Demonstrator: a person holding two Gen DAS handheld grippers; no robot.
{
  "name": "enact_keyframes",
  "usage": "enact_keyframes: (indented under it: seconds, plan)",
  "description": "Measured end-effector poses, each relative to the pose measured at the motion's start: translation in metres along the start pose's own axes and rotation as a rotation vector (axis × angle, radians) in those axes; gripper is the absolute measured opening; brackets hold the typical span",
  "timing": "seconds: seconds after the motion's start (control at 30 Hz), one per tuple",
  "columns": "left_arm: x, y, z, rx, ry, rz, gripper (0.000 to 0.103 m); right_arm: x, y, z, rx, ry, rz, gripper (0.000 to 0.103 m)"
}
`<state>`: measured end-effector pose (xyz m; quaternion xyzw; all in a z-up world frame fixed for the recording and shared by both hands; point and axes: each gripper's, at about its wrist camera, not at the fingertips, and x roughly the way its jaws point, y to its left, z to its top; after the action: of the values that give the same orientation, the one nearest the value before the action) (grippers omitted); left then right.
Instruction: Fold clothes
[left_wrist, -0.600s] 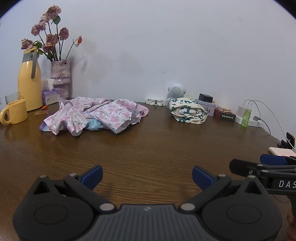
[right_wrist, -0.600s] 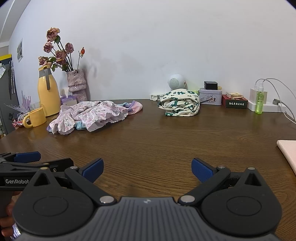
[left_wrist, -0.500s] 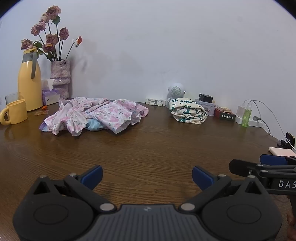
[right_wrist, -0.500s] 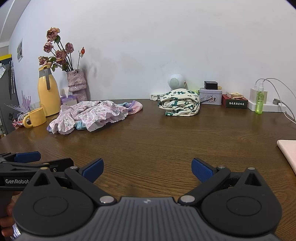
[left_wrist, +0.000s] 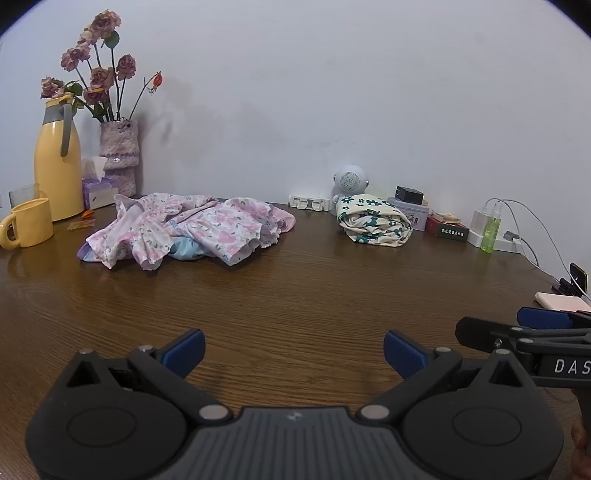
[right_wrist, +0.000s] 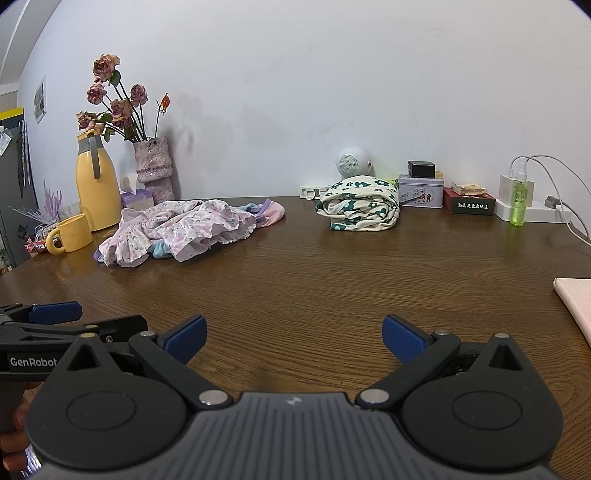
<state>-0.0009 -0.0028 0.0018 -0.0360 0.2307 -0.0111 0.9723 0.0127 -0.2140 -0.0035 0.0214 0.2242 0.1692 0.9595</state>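
Note:
A crumpled heap of pink floral clothes (left_wrist: 188, 230) (right_wrist: 184, 230) lies at the back left of the brown wooden table (left_wrist: 295, 295), with a light blue piece showing underneath. A cream cloth with green flowers (left_wrist: 373, 223) (right_wrist: 360, 208) sits folded at the back centre. My left gripper (left_wrist: 293, 350) hovers open over bare wood near the front edge, nothing between its blue pads. My right gripper (right_wrist: 293, 338) is open too, beside it on the right, and appears from the side in the left wrist view. Both are well short of the clothes.
A yellow jug (left_wrist: 57, 162), yellow mug (left_wrist: 27, 227), vase of dried roses (left_wrist: 118, 155) and tissue box stand at the back left. A small speaker, tins, boxes, a green spray bottle (left_wrist: 491, 230) and charger cables line the back right. A pink pad (right_wrist: 576, 302) lies at the right edge.

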Motion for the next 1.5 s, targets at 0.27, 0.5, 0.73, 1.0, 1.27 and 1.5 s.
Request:
enact_keyframes:
  seconds: [0.27, 0.5, 0.73, 1.0, 1.27, 1.5]
  plan:
    - [0.0004, -0.0003, -0.0008, 0.000, 0.001, -0.003, 0.103, 0.0009, 0.0001, 0.0010, 0.001, 0.003, 0.002, 0.103]
    - [0.0003, -0.0004, -0.0015, 0.002, 0.002, -0.006, 0.103, 0.0007, 0.0006, 0.0009, 0.002, 0.002, 0.002, 0.103]
    - [0.0008, -0.0001, -0.0017, 0.002, 0.004, -0.011, 0.103, 0.0006, -0.0001, 0.0009, 0.005, 0.002, 0.004, 0.103]
    - [0.0004, -0.0002, -0.0024, 0.003, 0.002, -0.014, 0.103, 0.0004, -0.0003, 0.0015, 0.005, 0.002, 0.008, 0.103]
    - [0.0002, -0.0001, -0.0018, 0.005, 0.000, -0.016, 0.103, 0.0007, -0.0002, 0.0010, 0.006, 0.001, 0.009, 0.103]
    - [-0.0002, -0.0005, -0.0012, 0.006, -0.001, -0.017, 0.103, 0.0002, 0.0007, 0.0010, 0.006, -0.002, 0.010, 0.103]
